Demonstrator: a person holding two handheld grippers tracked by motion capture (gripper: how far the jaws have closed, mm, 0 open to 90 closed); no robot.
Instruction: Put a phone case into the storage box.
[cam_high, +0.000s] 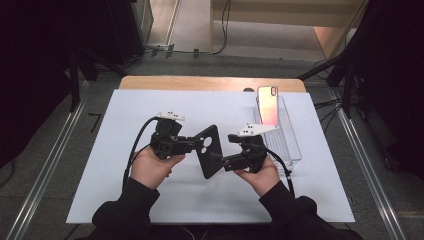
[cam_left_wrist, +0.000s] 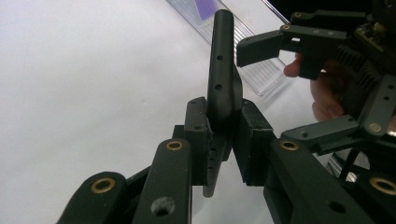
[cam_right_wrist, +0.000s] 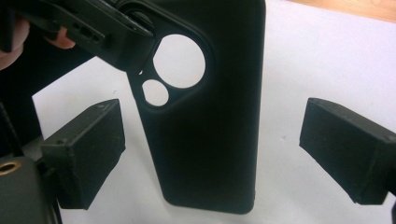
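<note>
Two grippers at work over a white mat (cam_high: 150, 200) laid on the wooden table (cam_high: 200, 82). Largest item after that: a clear plastic tray (cam_high: 292, 147) at the right side of the mat, with a phone (cam_high: 268, 105) propped in its far end, its pinkish back facing up.

Black phone case (cam_high: 210, 151), empty, held up off the mat between the two hands, well short of the tray. Camera cut-outs are open and the white mat shows through them in the right gripper view.

Progress, as I judge it: case is picked up and secured; phone not yet taken from the tray, so fitting case to phone remains entirely undone.

Left gripper (cam_high: 187, 144): person's left hand (cam_high: 150, 167) under it, palm up, jaws pointing right. Its pads are clamped narrowly on the case's edge near the camera end, clear in the left gripper view, case (cam_left_wrist: 223, 70) standing on edge between them.

Right gripper (cam_high: 220, 161): right hand (cam_high: 260, 175) cupped beneath, jaws pointing left toward the case. Jaws spread wide, one either side of the case (cam_right_wrist: 210, 116), touching nothing.
</note>
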